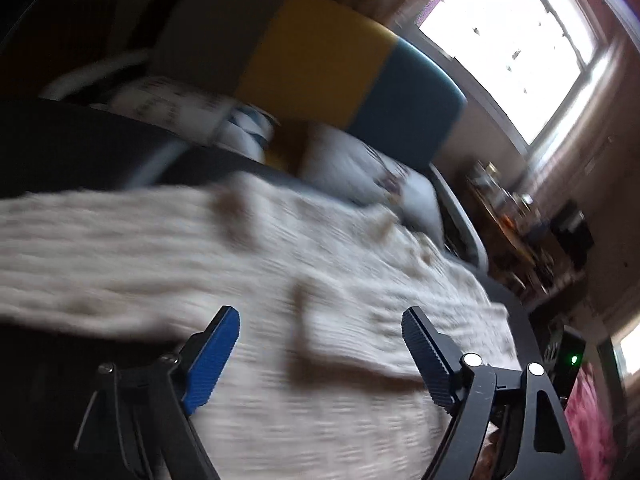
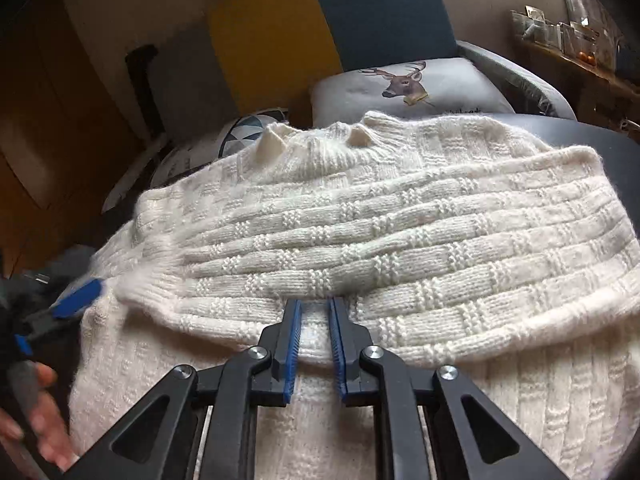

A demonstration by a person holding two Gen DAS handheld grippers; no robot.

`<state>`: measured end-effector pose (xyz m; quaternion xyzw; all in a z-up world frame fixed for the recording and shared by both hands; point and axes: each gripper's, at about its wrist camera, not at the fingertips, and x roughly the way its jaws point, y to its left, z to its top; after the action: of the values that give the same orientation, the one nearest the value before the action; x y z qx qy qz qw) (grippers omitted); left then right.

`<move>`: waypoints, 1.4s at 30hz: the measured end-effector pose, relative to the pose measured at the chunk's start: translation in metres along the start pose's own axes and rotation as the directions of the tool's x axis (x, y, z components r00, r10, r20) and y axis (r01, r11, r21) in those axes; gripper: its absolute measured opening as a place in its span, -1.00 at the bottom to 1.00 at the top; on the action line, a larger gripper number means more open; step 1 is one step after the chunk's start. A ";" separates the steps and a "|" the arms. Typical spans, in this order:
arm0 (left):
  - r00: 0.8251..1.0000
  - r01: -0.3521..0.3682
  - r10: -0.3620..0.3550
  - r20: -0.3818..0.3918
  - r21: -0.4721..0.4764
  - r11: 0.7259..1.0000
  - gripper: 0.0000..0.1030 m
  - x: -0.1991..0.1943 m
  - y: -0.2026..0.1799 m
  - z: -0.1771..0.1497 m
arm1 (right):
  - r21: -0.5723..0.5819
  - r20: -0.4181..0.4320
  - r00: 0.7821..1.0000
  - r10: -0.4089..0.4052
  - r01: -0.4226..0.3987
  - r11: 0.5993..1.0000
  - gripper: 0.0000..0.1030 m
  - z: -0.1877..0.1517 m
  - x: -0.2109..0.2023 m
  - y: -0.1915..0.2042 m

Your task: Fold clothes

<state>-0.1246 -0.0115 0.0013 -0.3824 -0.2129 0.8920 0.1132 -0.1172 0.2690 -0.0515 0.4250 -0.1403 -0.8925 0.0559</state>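
Note:
A cream knitted sweater (image 2: 360, 232) lies spread on a dark table (image 2: 616, 148), collar at the far side, with a sleeve folded across its body. My right gripper (image 2: 314, 304) is shut on the near edge of that folded sleeve. My left gripper (image 1: 320, 316) is open and empty, hovering just above the sweater (image 1: 200, 248); its view is blurred by motion. The left gripper also shows at the left edge of the right wrist view (image 2: 76, 296), beside the sweater's left side, with the person's hand below it.
Behind the table stands a sofa with a yellow and blue back (image 2: 328, 28) and a deer-print cushion (image 2: 404, 84). A patterned cushion (image 2: 244, 132) lies to its left. A cluttered shelf (image 2: 560, 36) and a bright window (image 1: 508, 40) are at the right.

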 end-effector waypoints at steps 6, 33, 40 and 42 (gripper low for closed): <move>0.980 -0.169 0.191 0.058 -0.268 0.948 0.68 -0.055 0.108 0.021 | -0.051 0.017 0.998 -0.063 0.064 0.997 -0.76 -0.001 0.008 0.014; 0.895 -0.354 0.446 -0.024 -0.645 0.677 -0.81 -0.103 0.275 0.009 | -0.011 0.031 0.999 -0.019 0.019 1.000 -0.75 -0.003 0.005 0.005; 0.918 -0.283 0.395 0.044 -0.624 0.728 -0.90 -0.112 0.270 0.015 | 0.007 0.032 0.999 0.000 0.000 1.000 -0.75 -0.004 0.005 0.002; 0.920 -0.264 0.384 0.073 -0.608 0.749 -0.90 -0.117 0.261 0.024 | 0.008 0.033 0.999 0.002 -0.002 1.000 -0.75 -0.004 0.005 0.002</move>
<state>-0.0725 -0.2915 -0.0319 -0.3412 -0.4174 0.8208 -0.1887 -0.1172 0.2658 -0.0566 0.4104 -0.1452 -0.8987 0.0527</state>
